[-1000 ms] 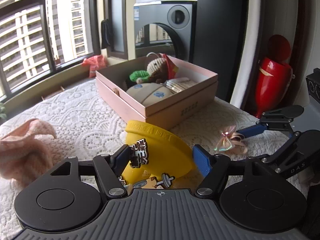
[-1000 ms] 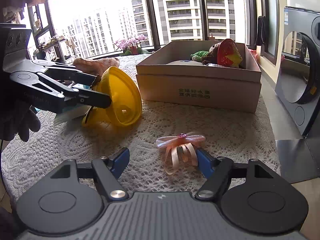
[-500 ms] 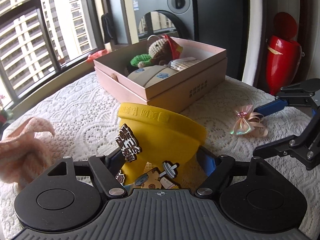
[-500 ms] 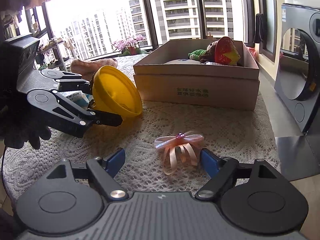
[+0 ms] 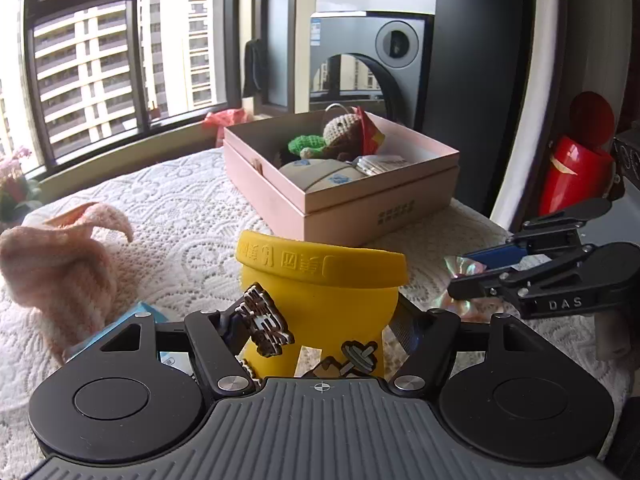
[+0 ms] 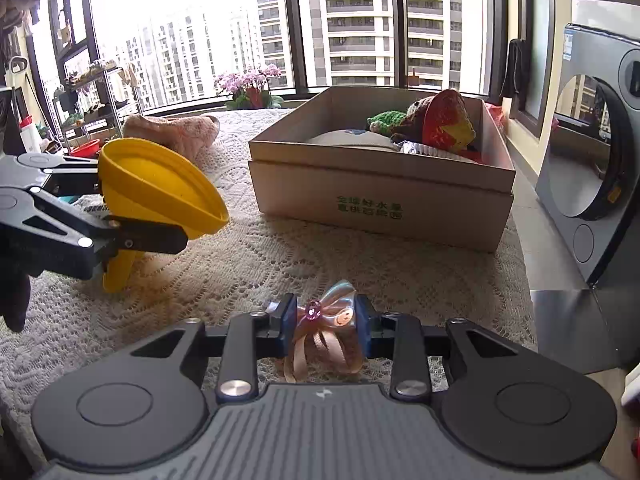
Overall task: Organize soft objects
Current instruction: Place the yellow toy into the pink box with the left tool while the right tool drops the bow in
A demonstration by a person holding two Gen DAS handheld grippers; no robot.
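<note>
Nearest the right wrist camera, the right tongs [image 6: 325,322] were pinching a peach ribbon bow [image 6: 326,322] with a pink bead, blue pads against both sides, its tails trailing toward the white lace table [image 6: 280,256]. Left of it, the left tongs [image 5: 322,322] were clamped on a yellow soft cap [image 5: 320,280], held just above the lace, raised characters on its band and small charm stickers on its side. Beside the cap lay a pink knitted cloth [image 5: 56,256] and, partly hidden, a blue-edged packet [image 5: 136,312]. Farther back on the table stood an open pink box [image 6: 380,204] holding a cream cap, a green crochet piece, a brown knitted toy [image 5: 340,132] and a red wrapper. Beyond: a red canister [image 5: 576,172], a washing machine [image 5: 372,48], windows.
</note>
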